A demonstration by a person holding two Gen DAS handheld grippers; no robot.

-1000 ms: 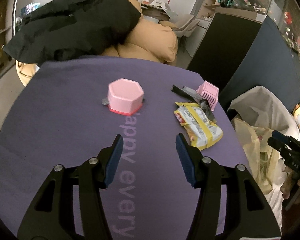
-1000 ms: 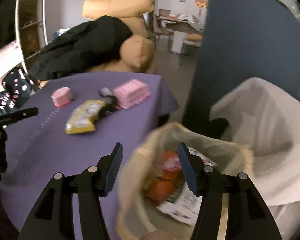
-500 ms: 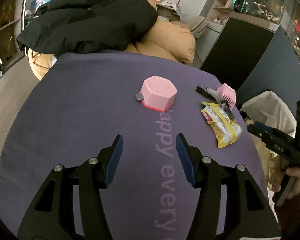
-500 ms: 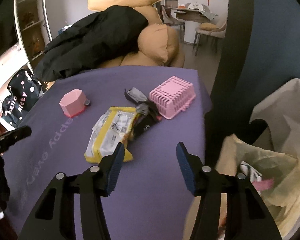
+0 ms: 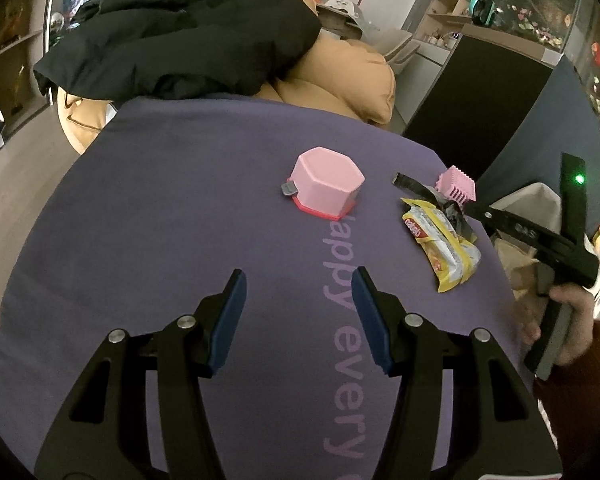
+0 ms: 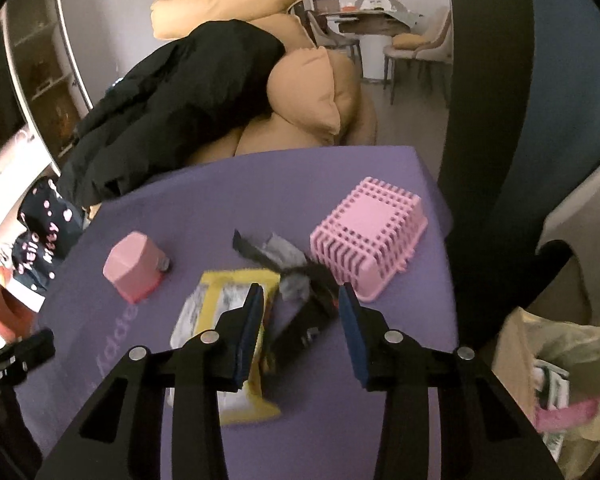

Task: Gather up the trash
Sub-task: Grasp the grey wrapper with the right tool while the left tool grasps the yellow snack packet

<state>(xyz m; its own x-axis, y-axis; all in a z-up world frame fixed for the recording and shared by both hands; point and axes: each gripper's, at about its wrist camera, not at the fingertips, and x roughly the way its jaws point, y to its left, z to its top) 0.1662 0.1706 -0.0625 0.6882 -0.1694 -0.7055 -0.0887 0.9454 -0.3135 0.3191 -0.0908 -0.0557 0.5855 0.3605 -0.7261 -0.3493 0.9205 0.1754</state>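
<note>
Your right hand-held gripper (image 6: 300, 294), jaws wide and empty, hovers right over the black wrapper (image 6: 308, 316) beside the pink basket (image 6: 370, 232), its long axis running along your reach, while the left hand-held gripper (image 5: 298, 282) idles wide, farther off.

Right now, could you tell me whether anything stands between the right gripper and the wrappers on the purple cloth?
Nothing visible does: the right gripper is open directly over the black wrapper, with the yellow wrapper beside it.
</note>
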